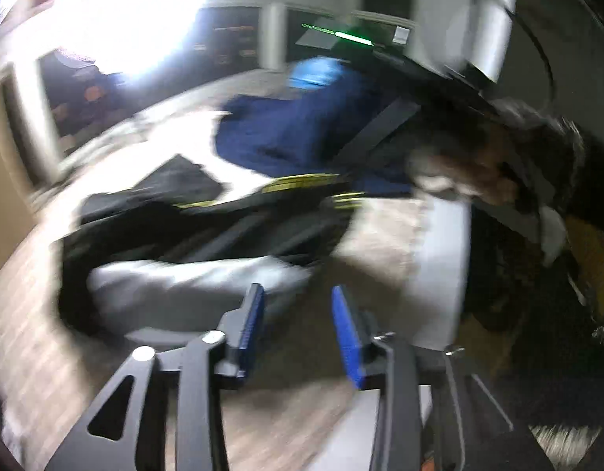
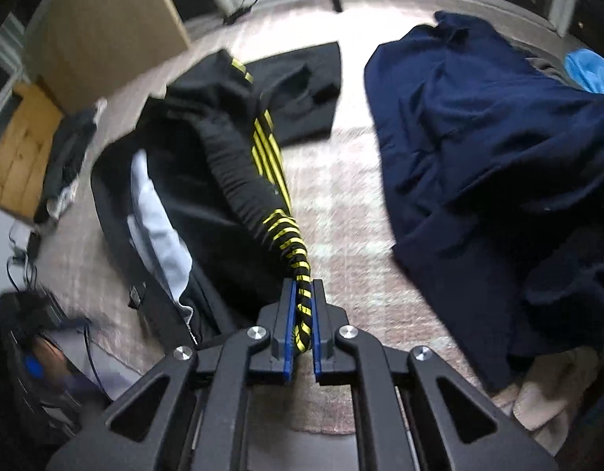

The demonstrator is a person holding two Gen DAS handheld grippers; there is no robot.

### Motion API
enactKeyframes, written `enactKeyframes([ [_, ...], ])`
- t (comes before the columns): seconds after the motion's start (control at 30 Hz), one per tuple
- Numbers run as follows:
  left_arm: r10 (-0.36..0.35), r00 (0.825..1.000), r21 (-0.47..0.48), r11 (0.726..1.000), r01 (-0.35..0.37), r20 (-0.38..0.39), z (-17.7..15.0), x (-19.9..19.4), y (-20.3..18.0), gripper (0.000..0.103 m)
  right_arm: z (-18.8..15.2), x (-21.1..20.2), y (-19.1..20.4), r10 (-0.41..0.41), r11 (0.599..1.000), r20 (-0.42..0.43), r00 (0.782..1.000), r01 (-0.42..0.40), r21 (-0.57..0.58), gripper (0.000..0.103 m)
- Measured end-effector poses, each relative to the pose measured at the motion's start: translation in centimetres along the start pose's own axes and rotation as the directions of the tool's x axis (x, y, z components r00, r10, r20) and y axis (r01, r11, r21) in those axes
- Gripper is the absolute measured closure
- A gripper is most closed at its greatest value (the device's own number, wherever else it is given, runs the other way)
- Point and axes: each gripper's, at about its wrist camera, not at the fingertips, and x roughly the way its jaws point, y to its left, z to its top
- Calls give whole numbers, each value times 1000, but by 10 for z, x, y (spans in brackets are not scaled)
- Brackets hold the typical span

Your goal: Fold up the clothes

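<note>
Right gripper [image 2: 302, 306] clamped on yellow-striped cuff of black track jacket [image 2: 208, 180]; sleeve runs straight ahead, body ahead-left on pale rug [image 2: 341, 204]. Left gripper [image 1: 296, 314] agape, empty, near jacket.

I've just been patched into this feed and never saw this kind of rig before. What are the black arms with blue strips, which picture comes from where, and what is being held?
No robot here: a person carries two handheld grippers, each with a fisheye camera looking along its fingers. The left wrist view is blurred; the left gripper is open and empty above the bed. In the right wrist view, the right gripper pinches the yellow-striped cuff of a black jacket. Nearby lie a folded black garment and a rumpled navy garment.
</note>
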Motion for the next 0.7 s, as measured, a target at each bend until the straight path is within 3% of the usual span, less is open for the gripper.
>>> enactKeyframes([
  [0.03,70,998,-26,997,-70,-7,-4,-7,21,59,1,-1,0,8,1000,9,1000,-8,13,96],
  [0.1,221,973,-92,970,-226,-58,-9,-10,71,61,2,-1,-3,20,999,19,1000,-20,33,96],
  [0.17,278,954,-161,942,-294,-113,-8,-3,112,61,0,2,-1,24,999,21,1000,-24,39,96],
  [0.23,298,942,-178,929,-323,-154,-4,9,138,58,-2,7,3,21,999,20,1000,-22,39,96],
  [0.33,275,934,-105,947,-304,-226,2,40,148,46,4,6,9,16,999,24,1000,-16,33,96],
  [0.4,273,922,-58,952,-299,-274,1,62,153,48,5,3,11,6,1000,32,999,-7,24,96],
  [0.43,279,914,-47,951,-306,-296,0,69,156,69,6,1,12,-2,1000,37,999,1,18,96],
  [0.47,290,901,-44,946,-320,-323,-2,74,160,101,6,-1,12,-10,1000,42,999,9,12,96],
  [0.5,294,894,-51,943,-330,-339,-3,76,165,99,7,-3,12,-17,1000,49,999,17,7,96],
  [0.6,282,914,-124,936,-328,-291,2,50,179,100,12,-14,12,-44,999,80,996,44,1,96],
  [0.7,301,929,-172,925,-340,-216,25,1,192,100,30,-39,15,-63,998,149,987,65,-4,97],
])
